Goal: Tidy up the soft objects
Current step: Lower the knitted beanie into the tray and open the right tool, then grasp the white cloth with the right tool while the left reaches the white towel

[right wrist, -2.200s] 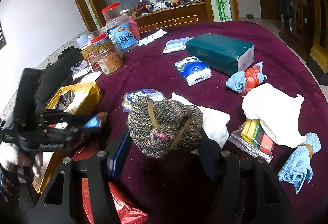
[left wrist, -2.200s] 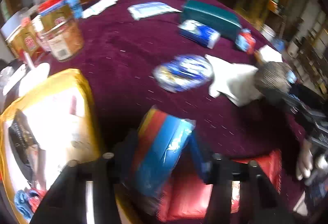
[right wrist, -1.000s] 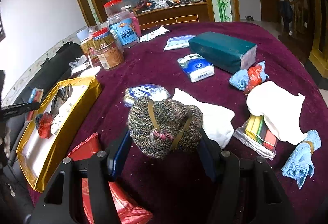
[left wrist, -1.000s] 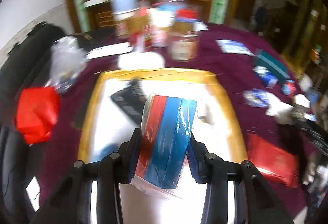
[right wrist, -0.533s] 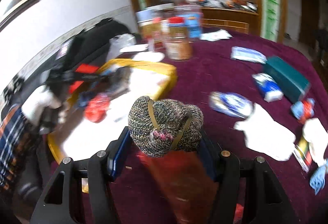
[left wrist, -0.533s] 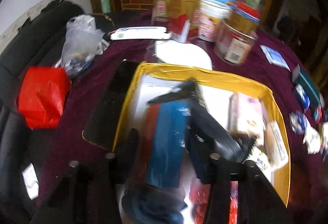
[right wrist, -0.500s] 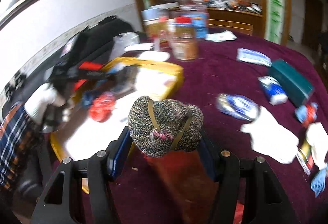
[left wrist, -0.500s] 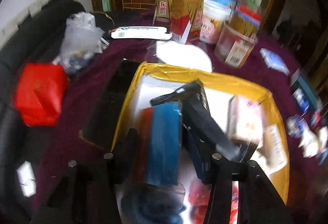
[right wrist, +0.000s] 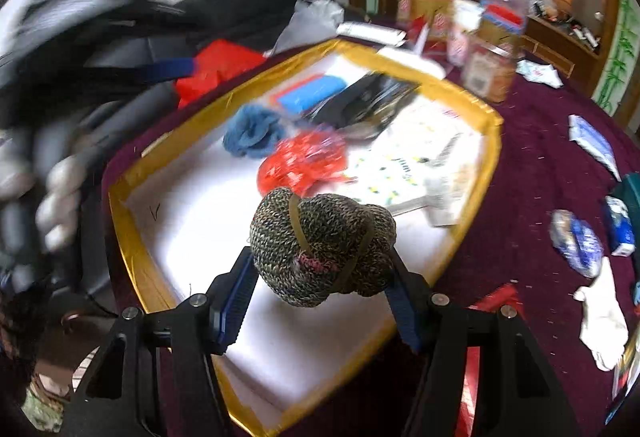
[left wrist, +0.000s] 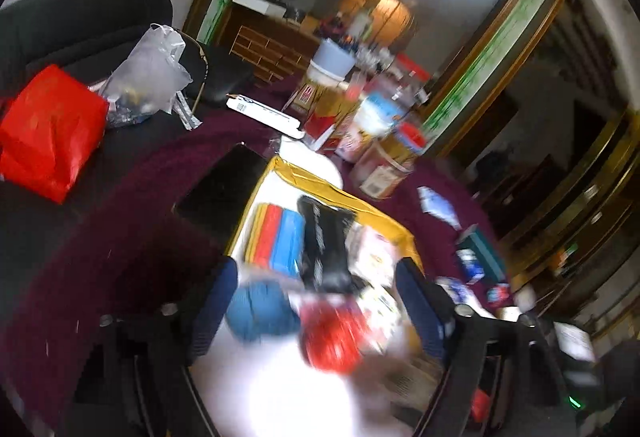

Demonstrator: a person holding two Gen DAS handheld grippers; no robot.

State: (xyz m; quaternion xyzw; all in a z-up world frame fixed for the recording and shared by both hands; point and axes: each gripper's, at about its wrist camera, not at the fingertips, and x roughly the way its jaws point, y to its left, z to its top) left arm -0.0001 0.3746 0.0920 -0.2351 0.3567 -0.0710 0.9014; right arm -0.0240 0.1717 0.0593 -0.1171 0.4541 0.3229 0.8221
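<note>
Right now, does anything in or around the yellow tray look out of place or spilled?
Nothing is spilled. In the tray the cloths, pouches and papers lie in a loose heap at the far end, the near half bare. Several soft things still lie on the table to its right, such as a white cloth. The right tongs hold a knitted bundle.

The right gripper (right wrist: 320, 273) clamps a knitted bundle (right wrist: 322, 245) bound with bands, holding it above the near part of a gold-rimmed tray (right wrist: 490, 141) on the maroon desk (right wrist: 532, 173). In the tray lie a blue cloth (right wrist: 250, 131), a red crinkly bundle (right wrist: 302, 161) just beside it, a red and blue pack (right wrist: 310, 91) farther back, a dark packet (right wrist: 370, 97) and printed white sheets (right wrist: 404, 161). At the left edge a blurred hand (right wrist: 52, 197) grips dark gear. Jars (right wrist: 486, 71) stand beyond the tray. To the right, on the desk, lie a white cloth (right wrist: 604, 321) and blue packets (right wrist: 576, 241).
</note>
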